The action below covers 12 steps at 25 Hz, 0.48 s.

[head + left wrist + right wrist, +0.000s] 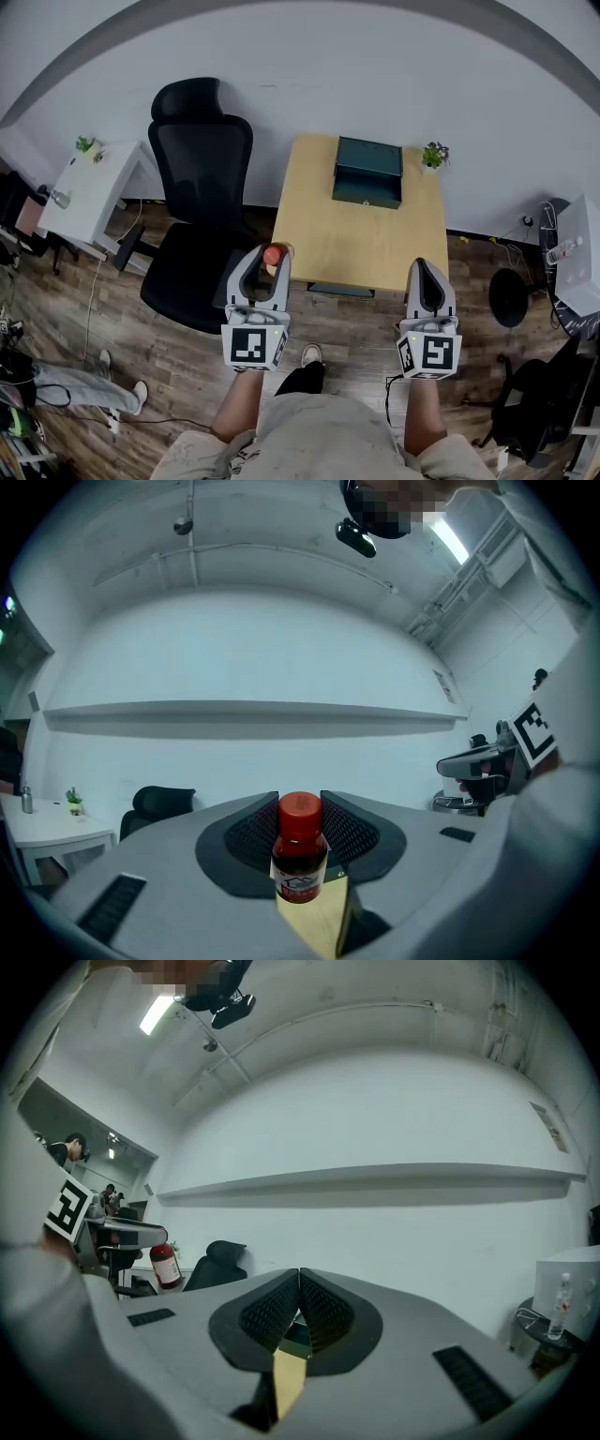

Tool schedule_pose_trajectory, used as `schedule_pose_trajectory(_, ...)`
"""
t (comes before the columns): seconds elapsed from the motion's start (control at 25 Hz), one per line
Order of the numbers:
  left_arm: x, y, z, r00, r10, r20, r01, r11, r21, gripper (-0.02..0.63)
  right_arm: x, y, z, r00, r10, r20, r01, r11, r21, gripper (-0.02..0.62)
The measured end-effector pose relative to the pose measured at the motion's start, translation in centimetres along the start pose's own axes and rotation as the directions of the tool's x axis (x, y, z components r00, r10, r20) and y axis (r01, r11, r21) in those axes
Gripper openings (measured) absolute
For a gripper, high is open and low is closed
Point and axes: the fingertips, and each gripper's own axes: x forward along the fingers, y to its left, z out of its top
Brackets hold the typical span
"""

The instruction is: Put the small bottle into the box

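Note:
A small dark bottle (273,253) with a red cap is clamped upright between the jaws of my left gripper (271,266), over the near left edge of the wooden table (356,234). The left gripper view shows the bottle (300,847) pinched between the black pads (246,836). A dark green box (367,172) stands at the table's far side, well beyond both grippers. My right gripper (427,270) hovers at the table's near right edge, its jaws shut with nothing between them (298,1309). From the right gripper view the bottle (165,1266) shows at the left.
A black office chair (202,187) stands close to the table's left side. A small potted plant (434,155) sits at the far right corner by the box. A white side table (94,192) is at the far left, another white surface (577,253) at the right.

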Motion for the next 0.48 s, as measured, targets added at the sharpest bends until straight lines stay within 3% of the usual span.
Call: schedule_pose_trajectory(0.48, 4.7, 4.7, -1.5, 1.0, -0.008, -0.007, 0.008, 0.999, -0.033, 0.143, 6.4, 1.9, 0.2, 1.0, 0.002, -0.014, -0.002, 1.0, -0.022, 0.017)
